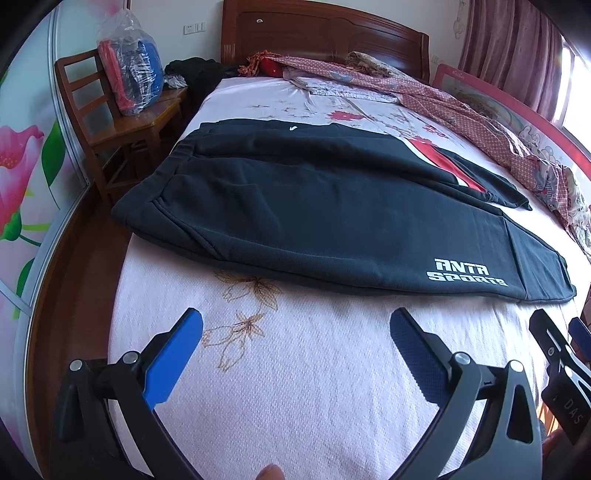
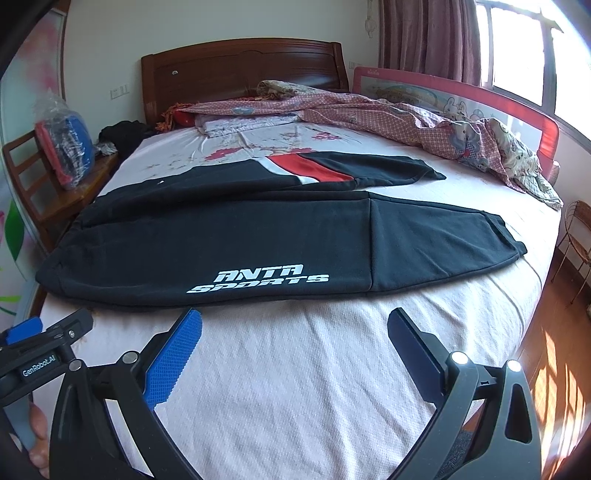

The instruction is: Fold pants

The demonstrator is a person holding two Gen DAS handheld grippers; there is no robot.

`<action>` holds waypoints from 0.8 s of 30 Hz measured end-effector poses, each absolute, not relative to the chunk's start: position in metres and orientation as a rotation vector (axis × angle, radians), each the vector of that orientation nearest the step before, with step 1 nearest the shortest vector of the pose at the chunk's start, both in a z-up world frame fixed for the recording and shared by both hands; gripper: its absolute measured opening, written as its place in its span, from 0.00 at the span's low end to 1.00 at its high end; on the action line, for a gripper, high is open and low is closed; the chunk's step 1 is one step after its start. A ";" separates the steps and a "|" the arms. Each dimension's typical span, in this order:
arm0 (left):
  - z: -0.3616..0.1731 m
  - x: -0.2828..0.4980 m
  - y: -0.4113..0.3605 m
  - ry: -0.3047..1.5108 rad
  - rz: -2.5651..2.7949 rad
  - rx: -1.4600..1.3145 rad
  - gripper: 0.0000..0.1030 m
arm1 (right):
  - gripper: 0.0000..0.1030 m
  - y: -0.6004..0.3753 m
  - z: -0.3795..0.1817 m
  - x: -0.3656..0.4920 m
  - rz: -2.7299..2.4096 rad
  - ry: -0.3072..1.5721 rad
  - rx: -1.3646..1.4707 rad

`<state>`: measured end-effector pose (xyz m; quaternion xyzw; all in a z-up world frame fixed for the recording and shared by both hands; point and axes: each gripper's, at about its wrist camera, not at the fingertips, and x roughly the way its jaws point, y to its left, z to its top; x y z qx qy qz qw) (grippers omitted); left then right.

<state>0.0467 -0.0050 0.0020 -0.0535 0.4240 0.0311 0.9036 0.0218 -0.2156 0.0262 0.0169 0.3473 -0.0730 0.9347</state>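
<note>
- Black fleece pants with a white "ANTA SPORTS" print [image 1: 332,221] [image 2: 221,240] spread flat across the bed with the pale pink flowered sheet [image 1: 295,387] [image 2: 295,369], waistband toward the left bed edge, cuffs toward the right.
- Two legs apart in a narrow V; far leg with a red and white panel [image 1: 443,162] [image 2: 314,168], near leg with the print close to its front hem line.
- Waistband corner just over the left bed edge in the left wrist view; near cuff close to the right edge, not over it.
- Left tool [image 1: 295,328] above the bare sheet in front of the pants, released, blue pads wide apart, nothing between them.
- Right tool [image 2: 294,326] also above the bare sheet, released and wide, just short of the near hem under the print.
- Each tool visible at the side of the other view; close beside each other.
- Wide strip of free sheet between the tools and the near hem; more free sheet behind the far leg.
- Crumpled pink checked quilt [image 1: 480,122] [image 2: 406,122] along the far right of the bed, near the far cuff but apart from it.
- Red bed rail [image 2: 517,114] at the right side, dark wooden headboard [image 1: 325,33] [image 2: 240,70] at the far end.
- Wooden chair with a plastic-wrapped bundle [image 1: 129,122] [image 2: 55,177] beside the left edge, a narrow floor gap between.
</note>
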 end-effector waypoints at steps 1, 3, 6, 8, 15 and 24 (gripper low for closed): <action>0.002 0.047 -0.005 0.878 0.063 -0.112 0.98 | 0.97 -0.216 0.026 0.022 -0.150 0.710 0.034; 0.002 0.047 -0.006 0.878 0.064 -0.109 0.98 | 0.97 -0.215 0.025 0.022 -0.147 0.712 0.034; 0.003 0.047 -0.007 0.879 0.062 -0.109 0.98 | 0.97 -0.216 0.025 0.022 -0.146 0.713 0.037; 0.003 0.047 -0.007 0.879 0.064 -0.110 0.98 | 0.97 -0.216 0.025 0.022 -0.145 0.713 0.037; 0.004 0.047 -0.008 0.880 0.064 -0.110 0.98 | 0.97 -0.216 0.025 0.023 -0.141 0.716 0.038; 0.002 0.045 -0.006 0.886 0.062 -0.112 0.98 | 0.97 -0.216 0.023 0.024 -0.143 0.718 0.040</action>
